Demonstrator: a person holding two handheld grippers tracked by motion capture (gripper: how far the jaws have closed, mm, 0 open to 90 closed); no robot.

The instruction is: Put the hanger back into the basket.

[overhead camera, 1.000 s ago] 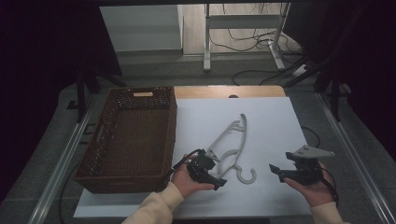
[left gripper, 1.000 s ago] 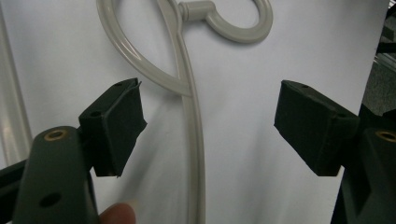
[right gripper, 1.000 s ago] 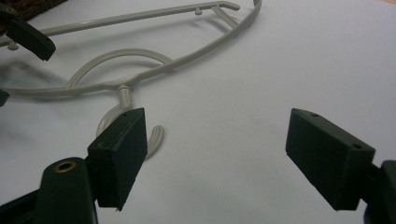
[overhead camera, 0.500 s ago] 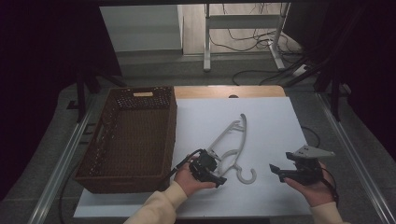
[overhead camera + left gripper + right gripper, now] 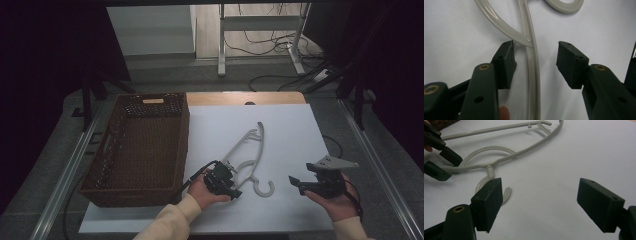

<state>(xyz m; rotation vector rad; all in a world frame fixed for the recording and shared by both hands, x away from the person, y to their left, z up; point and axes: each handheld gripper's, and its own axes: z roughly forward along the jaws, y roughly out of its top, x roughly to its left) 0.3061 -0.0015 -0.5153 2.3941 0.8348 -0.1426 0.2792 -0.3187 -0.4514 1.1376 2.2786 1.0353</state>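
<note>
- High view: a pale plastic hanger [image 5: 247,152] lies flat on the white bench [image 5: 295,125], running from mid-bench toward the near edge, its hook pointing at that edge.
- Left claw [image 5: 231,186] sits at the hanger's near end, close to the bench's near edge, held in the person's left hand [image 5: 202,190].
- Left gripper view: one thin bar of the hanger [image 5: 534,75] runs up between the two jaws. The jaws have just been closing, yet they stand apart; the left pad [image 5: 505,65] looks very near the bar, though whether it touches is hard to tell, and the right pad is clear of it.
- Right claw [image 5: 296,184] hovers near the bench's near right corner, well apart from the hanger, jaws wide apart with nothing between them.
- Right gripper view: the hanger's hook [image 5: 490,178] lies beyond the left jaw, and the left claw [image 5: 441,166] shows at the far left straddling the bar.
- A brown wicker basket [image 5: 172,145] stands along the bench's left edge.
</note>
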